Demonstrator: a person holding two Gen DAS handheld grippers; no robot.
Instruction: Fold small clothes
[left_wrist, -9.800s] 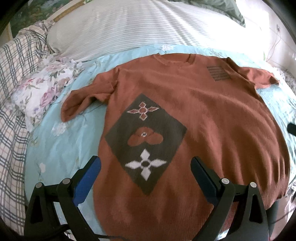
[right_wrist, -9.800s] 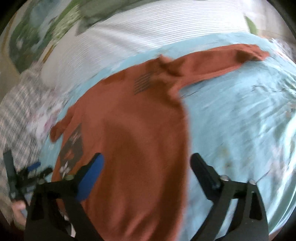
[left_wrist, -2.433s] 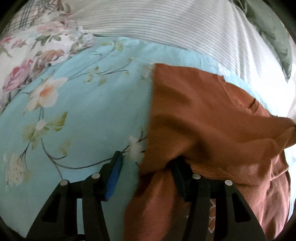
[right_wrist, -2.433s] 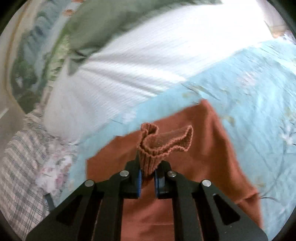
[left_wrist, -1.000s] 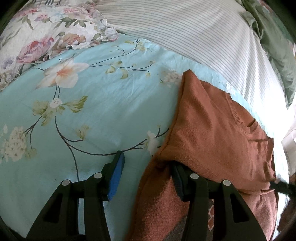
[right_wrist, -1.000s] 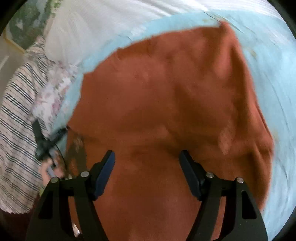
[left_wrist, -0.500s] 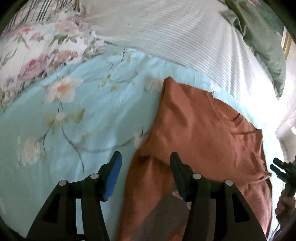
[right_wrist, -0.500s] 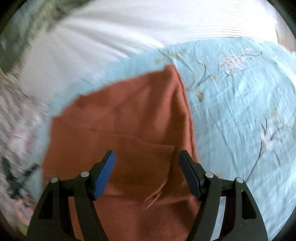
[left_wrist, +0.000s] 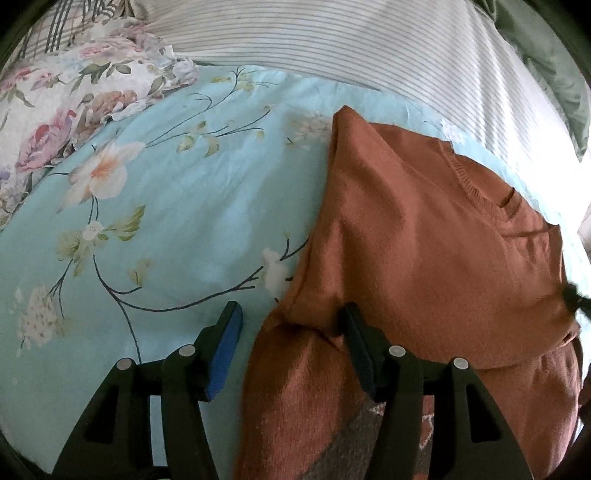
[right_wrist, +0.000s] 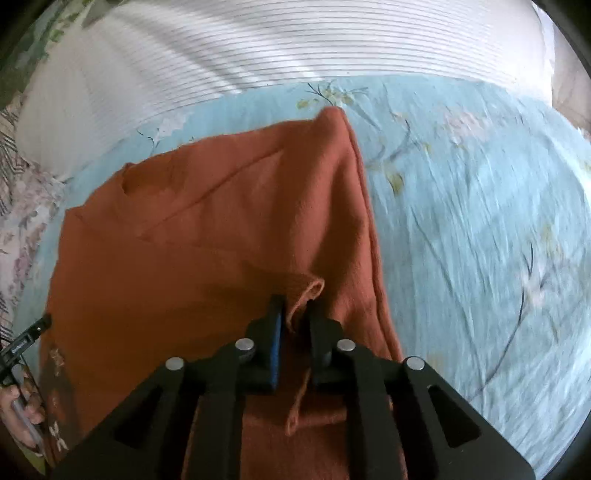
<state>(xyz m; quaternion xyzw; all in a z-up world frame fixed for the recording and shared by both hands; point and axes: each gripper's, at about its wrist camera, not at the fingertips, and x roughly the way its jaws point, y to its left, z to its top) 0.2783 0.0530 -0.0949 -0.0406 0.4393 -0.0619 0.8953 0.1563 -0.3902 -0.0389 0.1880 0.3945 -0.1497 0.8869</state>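
The rust sweater (left_wrist: 424, 236), soft, light and floppy, lies half-folded on the bed (left_wrist: 177, 221) near its striped pillow (left_wrist: 369, 48), best taken by an edge: the right gripper (right_wrist: 295, 314) has just pinched its cuff, the left gripper (left_wrist: 291, 332) gapes around a fold.

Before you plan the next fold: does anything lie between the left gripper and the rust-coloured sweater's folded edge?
Nothing visible does. The left gripper stands open, straddling the edge of the sweater; only the floral sheet lies under its other finger.
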